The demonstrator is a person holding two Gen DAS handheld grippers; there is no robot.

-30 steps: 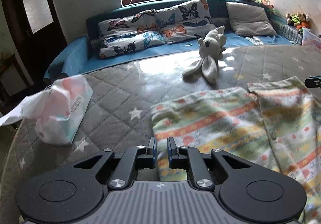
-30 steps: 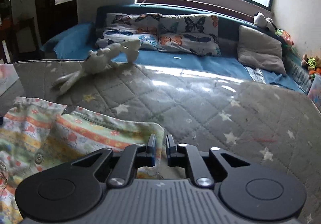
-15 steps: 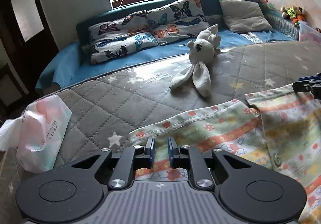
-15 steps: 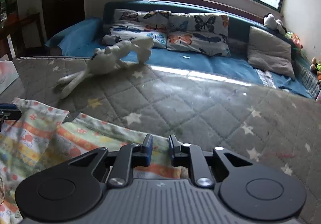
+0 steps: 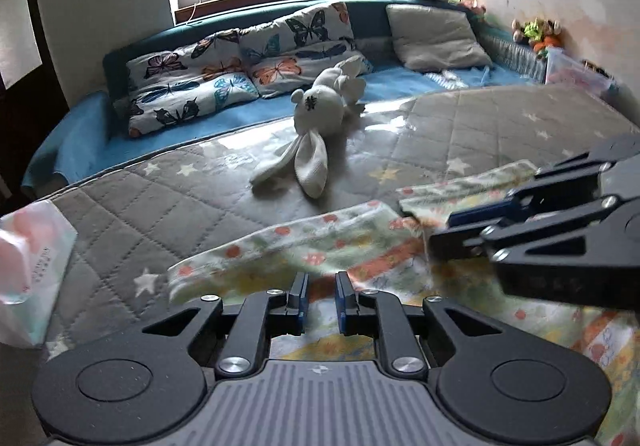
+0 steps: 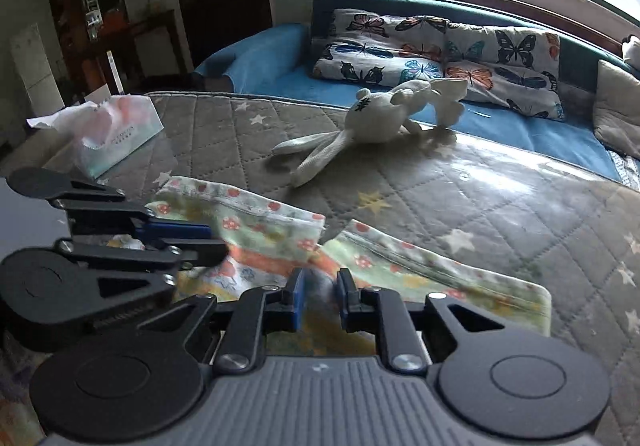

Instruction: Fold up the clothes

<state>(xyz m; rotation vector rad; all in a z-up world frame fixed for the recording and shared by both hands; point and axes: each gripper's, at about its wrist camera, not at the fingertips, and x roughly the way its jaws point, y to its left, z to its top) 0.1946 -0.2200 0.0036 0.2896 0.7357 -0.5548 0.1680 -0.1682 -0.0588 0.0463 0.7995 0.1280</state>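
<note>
Garment [image 5: 320, 246] on quilt [image 5: 160, 206] w/ plush rabbit [image 5: 320, 114] behind, tissue pack [image 5: 32, 262] left, pillows [image 5: 240, 62] at back.

Left claw [image 5: 319, 296] low over the patterned garment [image 5: 304, 250], jaws a narrow gap apart with striped cloth showing between the blue pads (grip on the fabric not clear). Right claw [image 5: 440, 232] reaching in from the right edge, tips over the same garment near a fold. Garment spread on the grey quilted mattress [image 5: 168, 206] with white stars. White plush rabbit [image 5: 320, 118] lying farther back, ears toward the camera. Tissue pack [image 5: 32, 262] at the left edge. Butterfly pillows [image 5: 240, 62] along the blue headboard.
</note>
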